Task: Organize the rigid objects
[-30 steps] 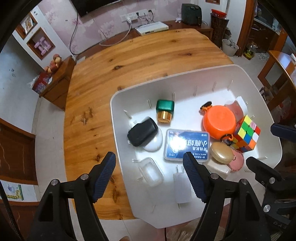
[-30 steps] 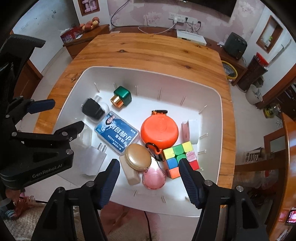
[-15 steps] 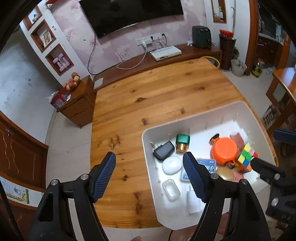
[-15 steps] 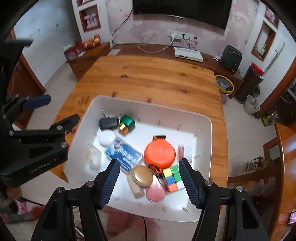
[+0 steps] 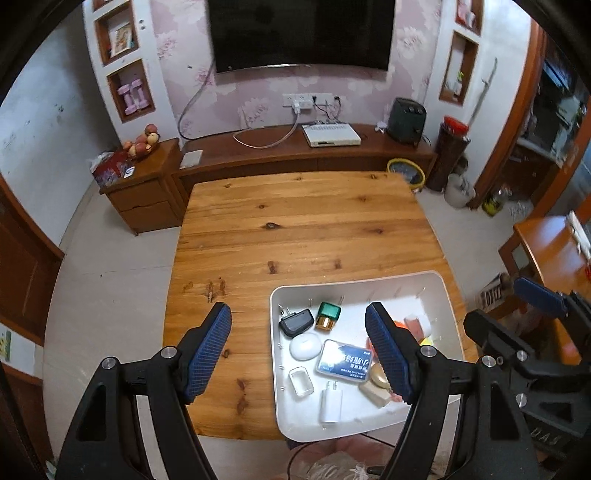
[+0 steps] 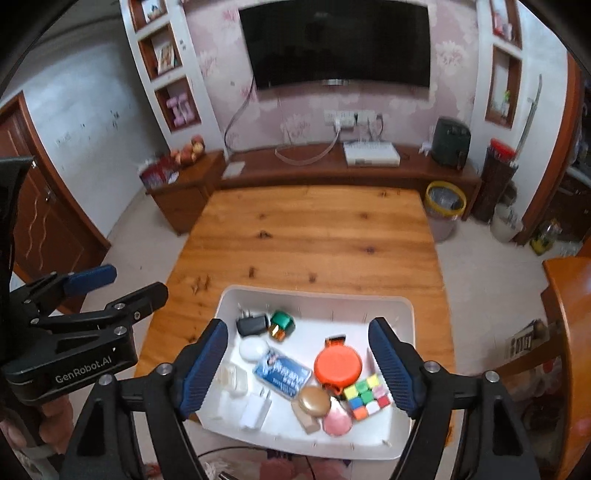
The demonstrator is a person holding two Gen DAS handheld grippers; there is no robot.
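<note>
A white tray [image 5: 373, 288] [image 6: 314, 293] sits at the near edge of a wooden table [image 5: 295, 229] [image 6: 314, 229]. It holds a black charger [image 5: 296, 321] [image 6: 252, 324], a green and gold box [image 5: 328, 314] [image 6: 282, 324], a blue card case [image 5: 344, 359] [image 6: 282, 372], an orange round case [image 6: 338, 363], a colour cube [image 6: 366, 396], a white plug [image 5: 331, 404] [image 6: 255, 409] and other small items. My left gripper [image 5: 299, 350] and right gripper [image 6: 297, 363] are both open and empty, held high above the tray.
A low wooden TV cabinet [image 5: 303, 155] with a white box [image 5: 330, 134] and a wall TV [image 5: 301, 33] stand beyond the table. A side cabinet [image 5: 140, 184] stands at the left and a yellow-rimmed bin [image 6: 445, 201] at the right. The far table half is bare wood.
Both grippers have risen and pulled back from the tray, so the tray looks much smaller and the whole room shows. Both stay open and empty.
</note>
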